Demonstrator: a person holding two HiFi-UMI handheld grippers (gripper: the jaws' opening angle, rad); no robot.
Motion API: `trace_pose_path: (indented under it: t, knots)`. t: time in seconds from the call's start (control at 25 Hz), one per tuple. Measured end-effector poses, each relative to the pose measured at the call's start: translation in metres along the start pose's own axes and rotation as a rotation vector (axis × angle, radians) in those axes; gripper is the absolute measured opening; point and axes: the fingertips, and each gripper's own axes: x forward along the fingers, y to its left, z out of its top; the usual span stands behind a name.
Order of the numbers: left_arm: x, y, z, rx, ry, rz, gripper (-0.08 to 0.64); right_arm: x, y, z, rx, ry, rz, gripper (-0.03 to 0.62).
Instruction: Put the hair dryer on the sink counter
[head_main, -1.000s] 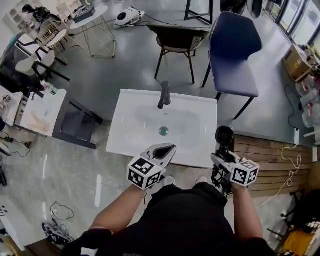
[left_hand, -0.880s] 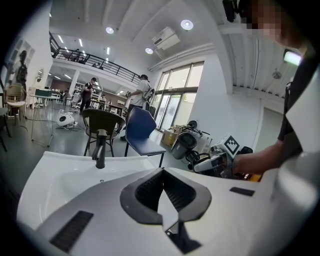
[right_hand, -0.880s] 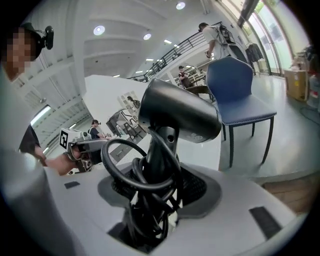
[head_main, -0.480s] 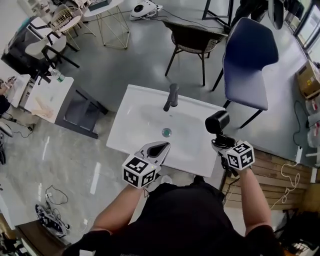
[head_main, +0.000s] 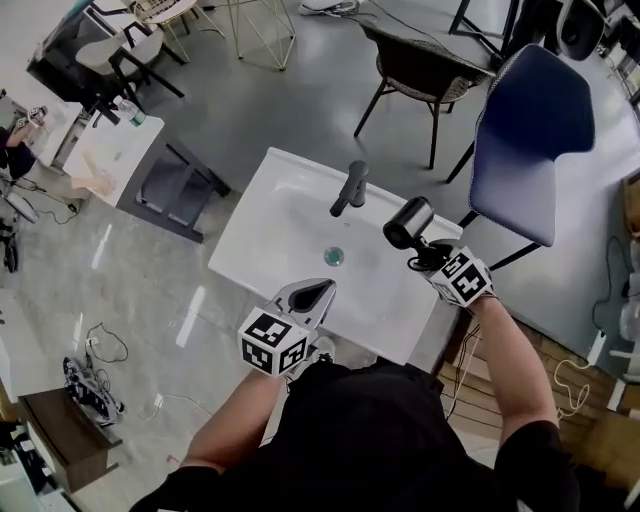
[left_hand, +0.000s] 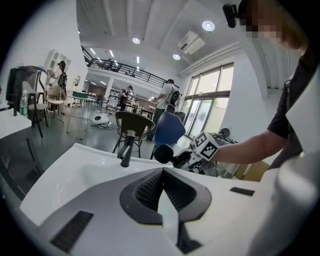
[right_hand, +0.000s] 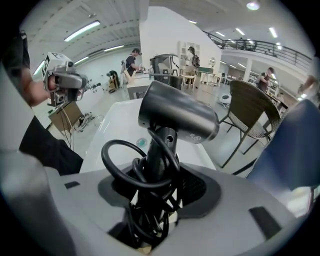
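Head view shows one white sink worktop (head_main: 270, 215) with one tap (head_main: 350, 188) and one drain (head_main: 334, 257). Two tools are over it. The right tool (head_main: 428, 256) is clamped on the handle of the one dryer (head_main: 408, 222), with the coiled black cord (right_hand: 142, 212) bundled into the same grip. The dryer is held above the worktop's right side, just right of the tap. The left tool (head_main: 318, 296) is at the near edge, jaws pressed together with nothing between them. Two chairs stand behind, one wicker chair (head_main: 425, 65) and one blue chair (head_main: 530, 140).
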Motion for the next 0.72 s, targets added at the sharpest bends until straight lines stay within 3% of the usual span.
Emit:
trace_pose_path:
  t: [0.36,0.72]
  knots:
    - [-0.017,0.006,-0.019,-0.062,0.024,0.123,0.000,0.060,-0.025,-0.002,-0.371,0.207,0.019,0.213]
    - [-0.029,0.006,-0.026,-0.090,0.024,0.188,0.000,0.099,-0.036,0.007,-0.542,0.255,0.033,0.215]
